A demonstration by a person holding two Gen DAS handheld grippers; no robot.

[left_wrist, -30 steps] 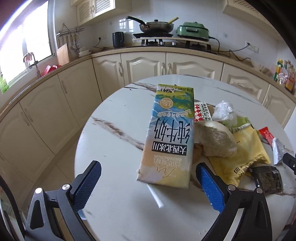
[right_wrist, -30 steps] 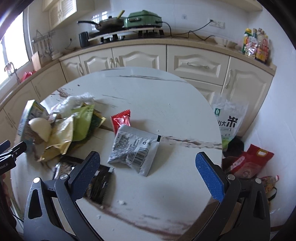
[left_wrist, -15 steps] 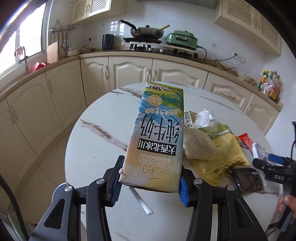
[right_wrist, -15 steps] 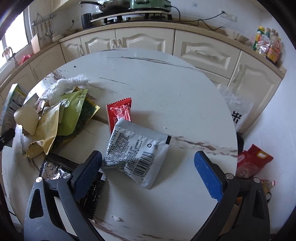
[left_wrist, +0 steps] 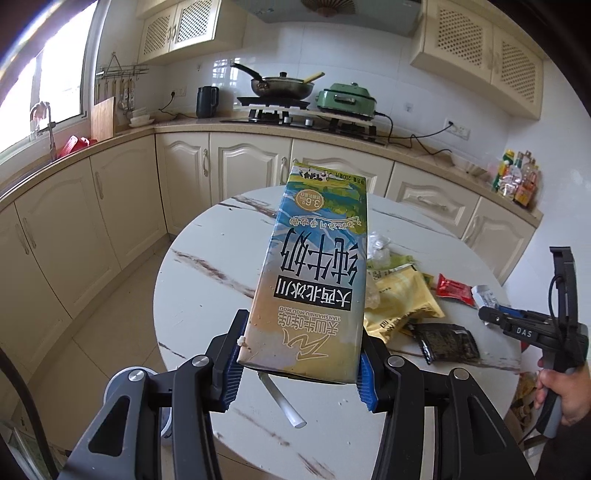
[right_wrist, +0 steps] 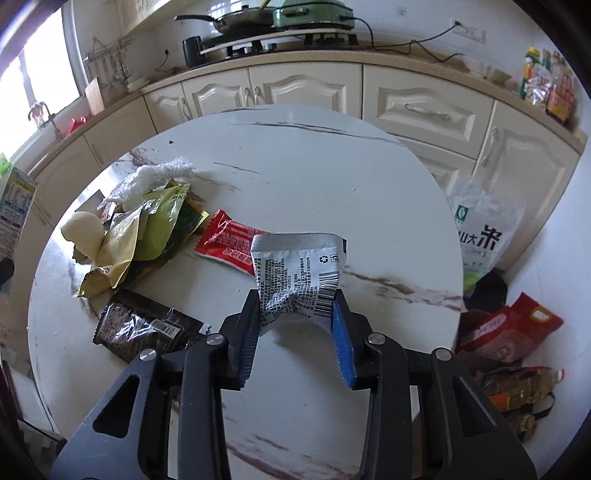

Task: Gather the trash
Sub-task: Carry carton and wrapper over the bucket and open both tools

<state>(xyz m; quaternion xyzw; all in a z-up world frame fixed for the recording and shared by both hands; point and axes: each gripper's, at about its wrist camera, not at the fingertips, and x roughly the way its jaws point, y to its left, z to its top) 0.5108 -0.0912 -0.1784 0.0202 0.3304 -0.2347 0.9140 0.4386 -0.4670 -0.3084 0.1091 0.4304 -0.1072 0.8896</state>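
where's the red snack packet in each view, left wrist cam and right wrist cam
Left wrist: red snack packet at right, on the table beyond the yellow bag.
Right wrist: red snack packet at centre, just left of the silver pouch.
Shared landmark: green electric cooker on the counter.

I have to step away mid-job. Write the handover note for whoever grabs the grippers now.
Left gripper: shut on the milk carton, lifted off the table.
Right gripper: jaws closing on the silver packet, already crumpling it.
Done: no bin in view, nothing binned yet.
Left on the table: red sachet, black packet, yellow and green wrappers, a straw.
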